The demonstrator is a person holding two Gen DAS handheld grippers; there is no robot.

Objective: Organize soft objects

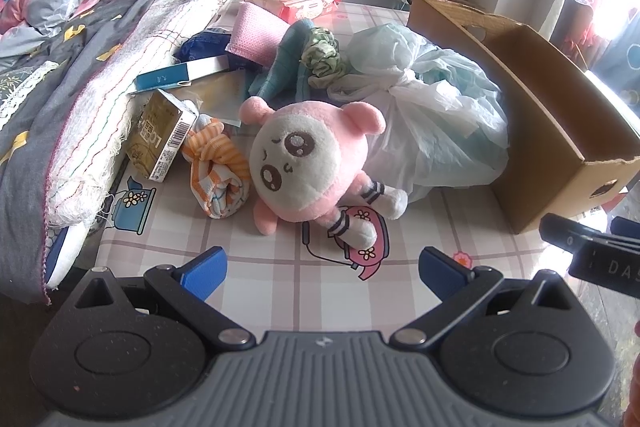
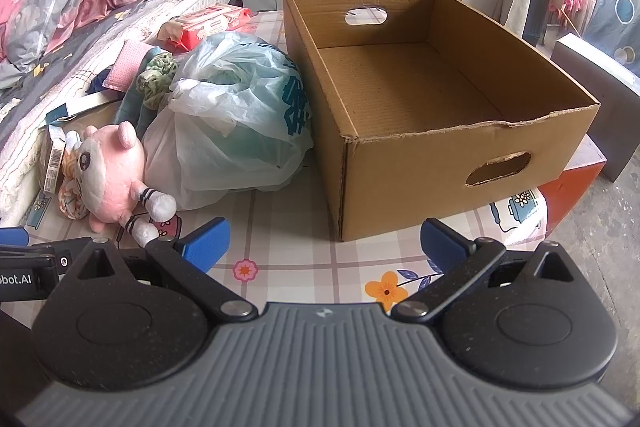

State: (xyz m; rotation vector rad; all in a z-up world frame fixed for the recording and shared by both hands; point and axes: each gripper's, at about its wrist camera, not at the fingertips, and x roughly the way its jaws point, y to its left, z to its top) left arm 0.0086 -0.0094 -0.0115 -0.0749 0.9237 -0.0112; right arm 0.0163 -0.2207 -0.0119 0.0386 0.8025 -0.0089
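The cardboard box [image 2: 420, 99] stands at the right of the checked tablecloth [image 2: 288, 251], open side up and with nothing visible inside. Judge the task as not yet begun: every soft item lies outside the box, so all sorting remains.

The tied plastic bag [image 2: 240, 115] rests against the box's left wall. Its knot faces the bed [image 1: 60, 75], and its bulk runs roughly parallel to that wall.

The pink plush toy [image 1: 312, 163] lies on its back just left of the bag, touching it. Its long axis runs diagonally: the head points away from you and toward the bed, and the striped legs point toward you and the box. The face is turned upward.

The rolled orange striped cloth [image 1: 220, 167] lies against the toy's head. A teal cloth [image 1: 288, 67], a green scrunchie [image 1: 322, 53] and a pink knit cloth [image 1: 256, 31] sit farther back. A small carton [image 1: 164, 135] leans at the mattress edge.

Your left gripper [image 1: 322, 269] hovers in front of the toy's legs, jaws spread wide, holding nothing. Your right gripper [image 2: 324, 241] faces the box's near corner, likewise wide apart and empty.
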